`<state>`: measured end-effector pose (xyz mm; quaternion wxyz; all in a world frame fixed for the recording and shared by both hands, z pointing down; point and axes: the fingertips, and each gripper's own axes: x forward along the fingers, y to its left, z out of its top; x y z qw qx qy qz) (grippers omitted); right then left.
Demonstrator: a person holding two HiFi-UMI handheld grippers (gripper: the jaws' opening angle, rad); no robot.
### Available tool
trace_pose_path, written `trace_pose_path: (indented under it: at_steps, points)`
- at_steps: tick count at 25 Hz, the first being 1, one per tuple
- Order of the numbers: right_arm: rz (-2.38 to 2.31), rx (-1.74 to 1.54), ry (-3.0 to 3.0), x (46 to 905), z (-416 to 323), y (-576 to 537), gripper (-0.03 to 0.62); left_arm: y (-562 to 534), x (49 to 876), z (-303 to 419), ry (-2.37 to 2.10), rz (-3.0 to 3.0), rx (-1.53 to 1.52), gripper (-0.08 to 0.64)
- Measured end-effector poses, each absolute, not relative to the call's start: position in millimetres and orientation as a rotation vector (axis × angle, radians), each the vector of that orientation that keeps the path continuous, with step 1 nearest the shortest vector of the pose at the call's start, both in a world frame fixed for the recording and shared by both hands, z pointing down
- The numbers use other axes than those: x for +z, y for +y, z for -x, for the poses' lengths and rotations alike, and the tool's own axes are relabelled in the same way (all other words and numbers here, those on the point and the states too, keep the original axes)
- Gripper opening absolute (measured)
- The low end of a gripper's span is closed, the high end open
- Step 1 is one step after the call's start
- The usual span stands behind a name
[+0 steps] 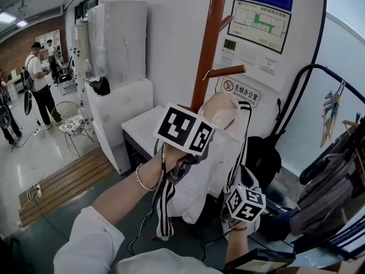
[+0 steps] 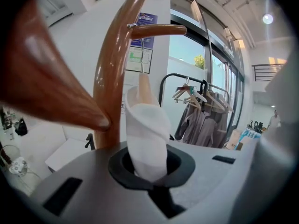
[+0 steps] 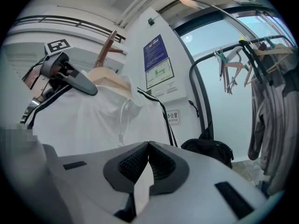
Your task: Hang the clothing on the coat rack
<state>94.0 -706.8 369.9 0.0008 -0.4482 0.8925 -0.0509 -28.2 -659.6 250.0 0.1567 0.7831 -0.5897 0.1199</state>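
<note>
A white garment (image 1: pixel 214 164) with black side stripes hangs on a wooden hanger (image 1: pixel 219 108) against the brown coat rack pole (image 1: pixel 208 44). My left gripper (image 1: pixel 193 153) is shut on the garment's collar fabric (image 2: pixel 145 139) just below the hanger neck (image 2: pixel 144 85). The hanger's wire hook (image 2: pixel 141 55) reaches up to a peg (image 2: pixel 159 30) of the pole (image 2: pixel 111 78); whether it rests on it is unclear. Lower right, my right gripper (image 1: pixel 244 205) is shut on a thin fold of the same white cloth (image 3: pixel 141 190). The garment (image 3: pixel 103 120) and left gripper (image 3: pixel 70 76) show in the right gripper view.
A black clothes rail (image 1: pixel 319 73) with grey clothes (image 1: pixel 336 176) and hangers stands at the right. A black bag (image 1: pixel 263 158) lies by the wall. A white cabinet (image 1: pixel 122 110) is left of the pole. People stand far left (image 1: pixel 37 79). Another peg (image 2: pixel 51 85) juts close by.
</note>
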Motion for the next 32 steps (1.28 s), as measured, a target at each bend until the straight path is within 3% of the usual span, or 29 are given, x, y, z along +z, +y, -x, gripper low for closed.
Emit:
trace_pose_path:
  at_steps: [18, 25, 32]
  points:
    - [1.414, -0.173, 2.821, 376.3, -96.6, -683.1, 0.023, -645.9, 262.8, 36.2, -1.809, -2.208, 0.458, 0.018]
    - [1.416, -0.191, 2.813, 378.3, -101.8, -675.1, 0.023, -639.3, 267.7, 35.9, -1.802, -2.204, 0.560, 0.104]
    - [1.408, -0.234, 2.823, 390.2, -100.2, -665.3, 0.023, -629.5, 264.9, 41.1, -1.853, -2.202, 0.546, 0.123]
